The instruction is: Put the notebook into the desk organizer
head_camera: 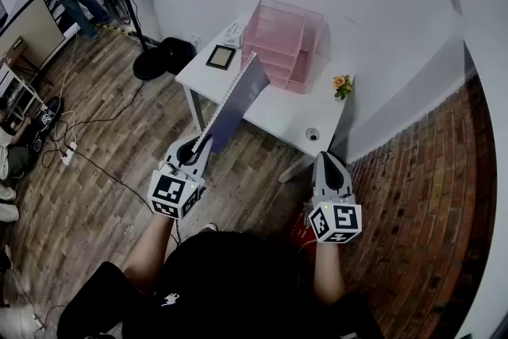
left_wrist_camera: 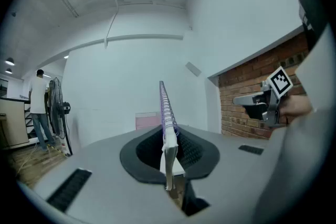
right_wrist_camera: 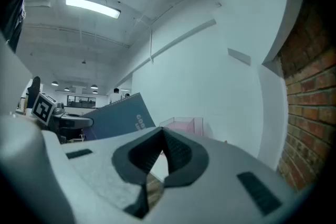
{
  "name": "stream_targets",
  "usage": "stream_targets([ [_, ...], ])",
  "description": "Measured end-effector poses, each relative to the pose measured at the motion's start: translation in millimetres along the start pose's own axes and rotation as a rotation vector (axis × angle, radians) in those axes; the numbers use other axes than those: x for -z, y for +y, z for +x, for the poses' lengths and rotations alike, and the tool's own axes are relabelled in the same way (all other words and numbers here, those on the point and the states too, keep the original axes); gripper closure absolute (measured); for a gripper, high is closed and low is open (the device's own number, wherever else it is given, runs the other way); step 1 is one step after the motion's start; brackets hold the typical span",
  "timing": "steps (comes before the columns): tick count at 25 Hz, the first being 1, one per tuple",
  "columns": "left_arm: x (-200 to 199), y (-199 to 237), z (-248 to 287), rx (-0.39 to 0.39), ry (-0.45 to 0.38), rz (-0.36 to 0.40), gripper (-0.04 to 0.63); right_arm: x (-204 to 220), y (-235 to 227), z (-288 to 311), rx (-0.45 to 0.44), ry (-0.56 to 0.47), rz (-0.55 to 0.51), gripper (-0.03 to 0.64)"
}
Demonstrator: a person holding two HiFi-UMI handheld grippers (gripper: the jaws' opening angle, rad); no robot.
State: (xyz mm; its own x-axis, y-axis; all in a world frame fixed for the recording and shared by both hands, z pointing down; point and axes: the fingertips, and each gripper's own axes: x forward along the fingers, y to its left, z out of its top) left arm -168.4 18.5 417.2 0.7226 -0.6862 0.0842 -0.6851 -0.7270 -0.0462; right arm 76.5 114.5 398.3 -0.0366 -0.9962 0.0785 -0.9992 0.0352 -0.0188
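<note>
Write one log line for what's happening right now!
left gripper: shut on notebook | right gripper: shut, empty | notebook: in air, before table | organizer: on table, notebook not in

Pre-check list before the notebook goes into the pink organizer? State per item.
1. Left gripper shut on the notebook, spiral edge between the jaws: ok.
2. Right gripper holds nothing, jaws together, apart from the notebook: ok.
3. Desk organizer upright on the table, compartments look empty: ok.
4. Notebook lined up with a compartment: cannot tell; it is held in the air, short of the organizer.
5. Flower pot and dark frame stand to either side of the organizer, not in front: ok.
</note>
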Motion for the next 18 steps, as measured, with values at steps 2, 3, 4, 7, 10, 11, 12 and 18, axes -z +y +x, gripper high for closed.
stream_targets([
  [2, -2.3, -3.4, 2.8, -0.002, -0.006, -0.003, 0.563, -1.8, -3.2, -0.2, -0.007, -0.010, 0.012, 0.615],
  [3, -3.3, -5.1, 4.6, -0.003, -0.009, -0.004, 0.563, -2.9, -5.3, -0.1, -0.011, -0.015, 0.018, 0.615],
  [4, -3.9, -6.9, 6.8, -0.005, -0.010, -0.006, 0.563, -3.8, -8.0, 0.1, -0.014, -0.020, 0.023, 0.615],
  [7, -5.8, -13.2, 14.7, -0.011, -0.008, -0.009, 0.565, -4.4, -18.2, 1.1, -0.022, -0.020, 0.036, 0.615],
  [10, -8.0, -18.8, 22.1, -0.019, -0.007, -0.012, 0.563, -2.7, -27.6, 3.0, -0.035, -0.012, 0.042, 0.615],
  [11, -8.7, -20.8, 24.4, -0.020, -0.006, -0.013, 0.563, -1.9, -30.2, 3.4, -0.040, -0.009, 0.044, 0.615],
  [12, -9.3, -22.7, 26.6, -0.020, -0.004, -0.015, 0.563, -1.0, -32.9, 3.5, -0.045, -0.007, 0.046, 0.615],
  [18, -8.9, -32.7, 40.4, -0.032, 0.001, -0.032, 0.565, 7.5, -47.2, 4.5, -0.072, 0.002, 0.057, 0.615],
])
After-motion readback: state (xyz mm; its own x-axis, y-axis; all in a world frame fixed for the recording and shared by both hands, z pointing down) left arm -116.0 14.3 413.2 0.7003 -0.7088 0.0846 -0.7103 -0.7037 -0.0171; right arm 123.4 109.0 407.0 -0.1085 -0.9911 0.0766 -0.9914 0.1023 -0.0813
